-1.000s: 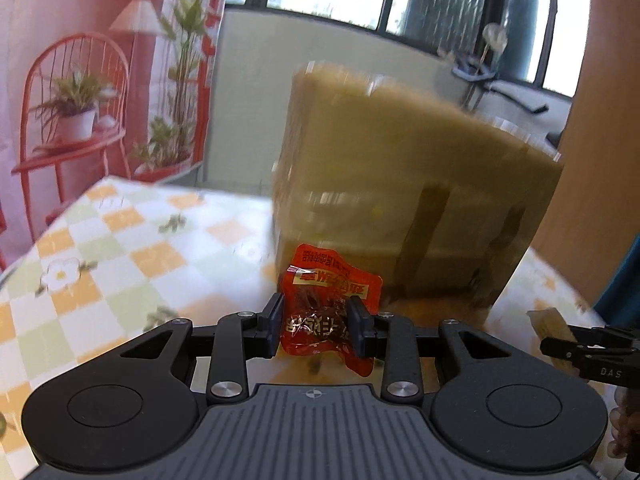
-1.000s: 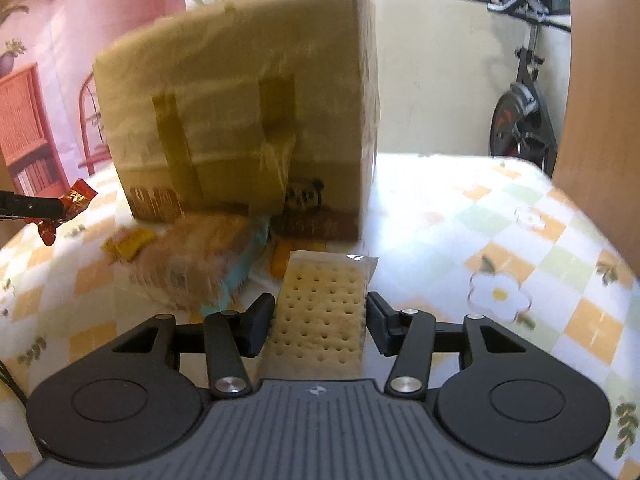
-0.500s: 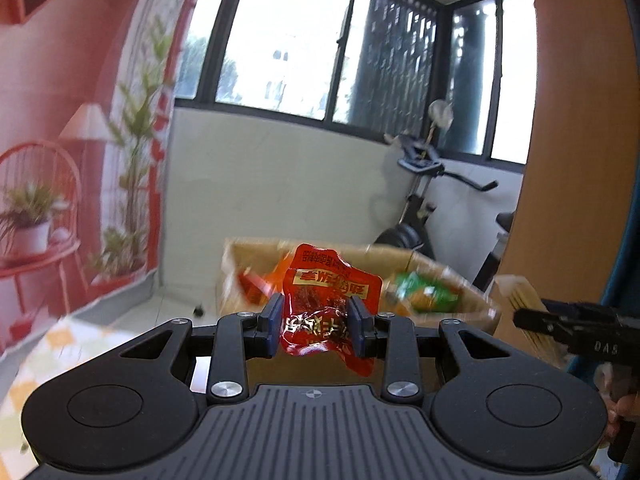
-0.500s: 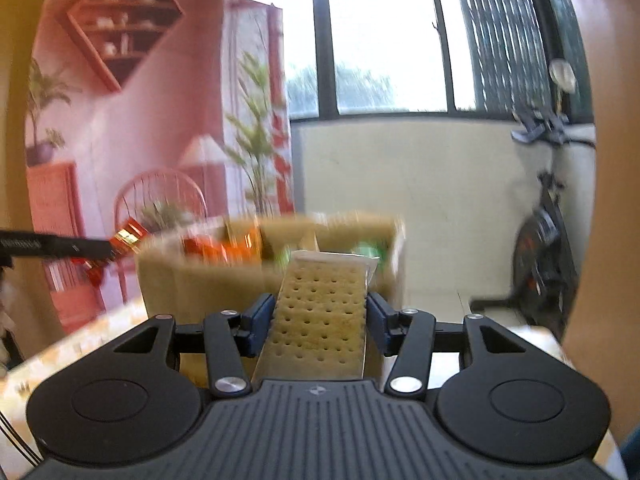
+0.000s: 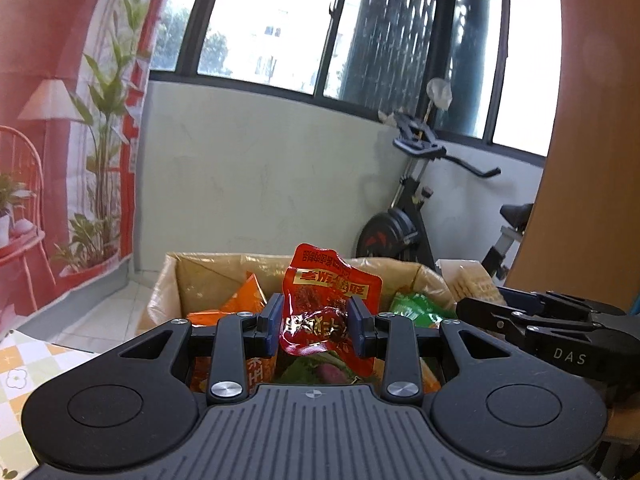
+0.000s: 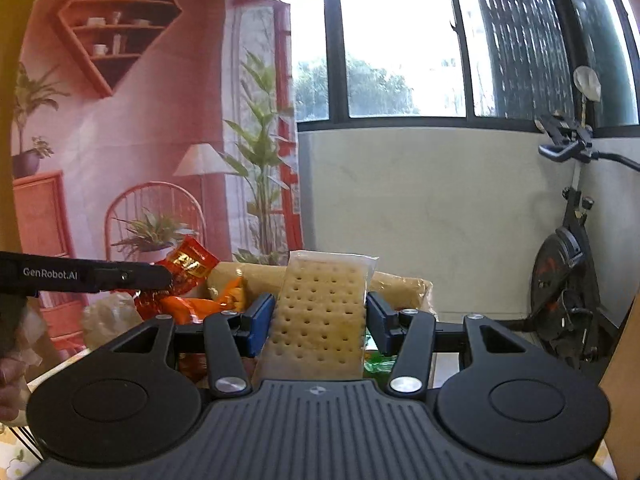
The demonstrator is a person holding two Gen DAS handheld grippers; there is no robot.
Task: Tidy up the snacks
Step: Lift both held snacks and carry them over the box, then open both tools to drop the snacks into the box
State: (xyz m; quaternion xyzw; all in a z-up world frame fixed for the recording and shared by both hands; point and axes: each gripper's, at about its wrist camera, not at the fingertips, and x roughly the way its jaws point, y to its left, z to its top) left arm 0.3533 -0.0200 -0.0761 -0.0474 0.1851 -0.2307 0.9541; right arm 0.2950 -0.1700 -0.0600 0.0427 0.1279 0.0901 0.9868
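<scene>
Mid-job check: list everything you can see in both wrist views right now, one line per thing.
red snack pouch: 1, red with gold label, clamped in the left gripper above the box
cracker pack: 1, pale tan in clear wrap, clamped in the right gripper above the box
cardboard box: 1, brown, open-topped, below both grippers
orange snack bags: at least 2, orange, inside the box, left part
green snack bag: 1, green, inside the box, right part
tablecloth: 1, orange, green and white check, lower left
exercise bike: 1, black, by the wall
left gripper: 1, black with blue pads
right gripper: 1, black with blue pads
</scene>
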